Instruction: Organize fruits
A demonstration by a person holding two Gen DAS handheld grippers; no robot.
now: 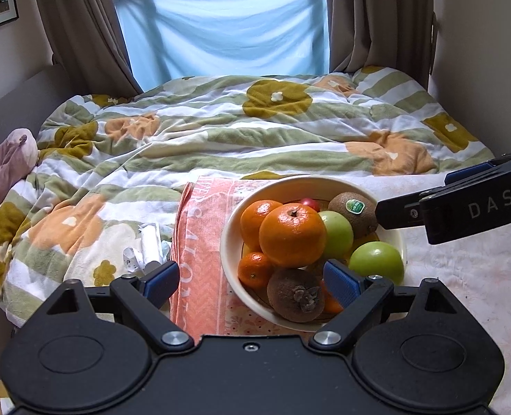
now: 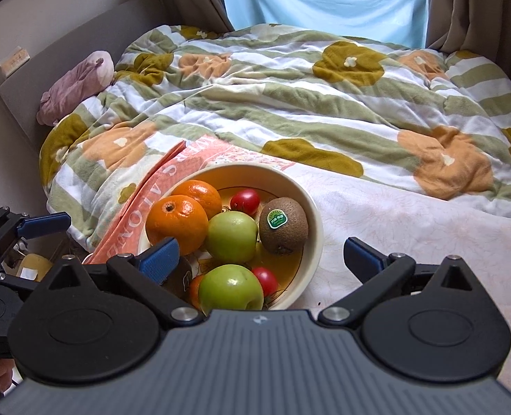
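Rumpled flowered bedding (image 2: 290, 79) carries a cream round ceramic bowl (image 2: 310, 207) heaped with firm, smooth, roll-prone fruit; both left tongs (image 1: 252, 282) and right tongs (image 2: 260, 259) gape empty; gripping each fruit's widest middle looks safest.

A bowl (image 2: 310, 207) is sitting on a cloth (image 2: 144, 207) spread over the bed (image 2: 410, 228), holding a kiwi (image 2: 283, 224) at its three o'clock, two oranges (image 2: 177, 223) at nine, an apple (image 2: 231, 237) at centre and another (image 2: 229, 288) at six, with a quilt (image 2: 290, 97) lying beyond at twelve.
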